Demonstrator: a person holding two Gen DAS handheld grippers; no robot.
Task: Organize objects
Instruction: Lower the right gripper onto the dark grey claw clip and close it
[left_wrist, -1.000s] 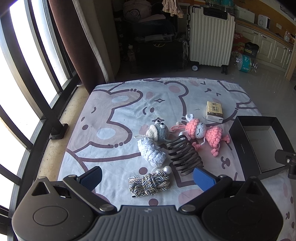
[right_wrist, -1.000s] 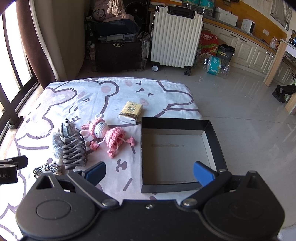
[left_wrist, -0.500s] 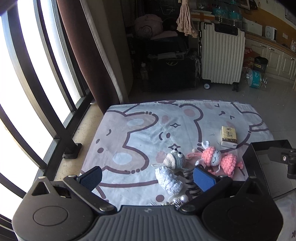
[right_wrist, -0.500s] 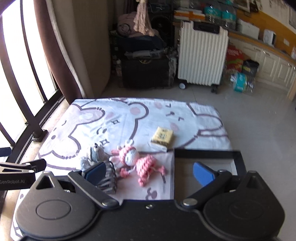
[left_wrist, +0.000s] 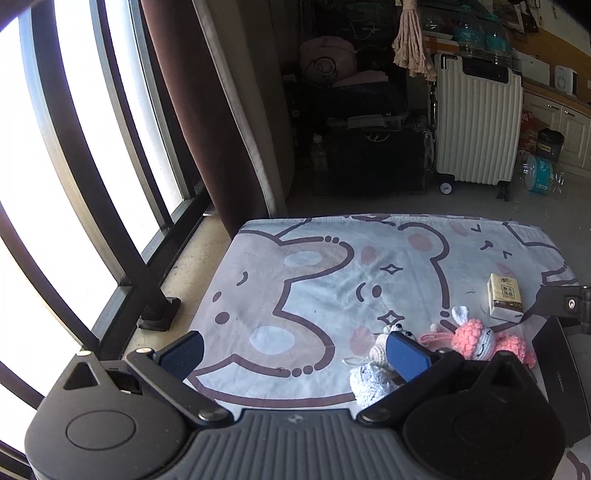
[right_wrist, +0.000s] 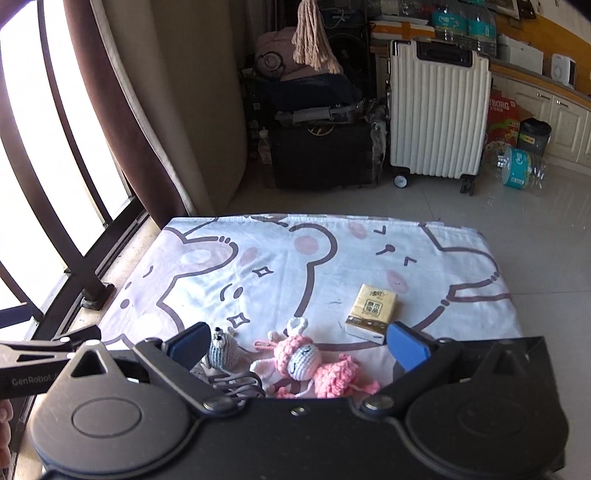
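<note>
A pink crocheted bunny (right_wrist: 314, 365) lies on the cartoon-bear cloth (right_wrist: 280, 269), with a grey crocheted mouse (right_wrist: 223, 349) to its left and a gold tissue pack (right_wrist: 371, 308) behind it. A dark spiral hair clip (right_wrist: 236, 382) peeks out below the mouse. The black box (right_wrist: 532, 347) shows only its rim at the right. My right gripper (right_wrist: 297, 347) is open above the toys, holding nothing. In the left wrist view the bunny (left_wrist: 476, 339), tissue pack (left_wrist: 504, 295) and a pale blue knitted piece (left_wrist: 369, 382) sit right of my open left gripper (left_wrist: 295, 354).
A window with dark bars (left_wrist: 74, 184) and a brown curtain (left_wrist: 207, 110) line the left side. Beyond the cloth stand a white suitcase (right_wrist: 439, 110), dark bags (right_wrist: 321, 155) and a water bottle (right_wrist: 521, 170) on the tiled floor.
Both grippers have pulled back and tilted up, so the objects and the black box slid toward the bottom of each view. Both stay open and hold nothing.
</note>
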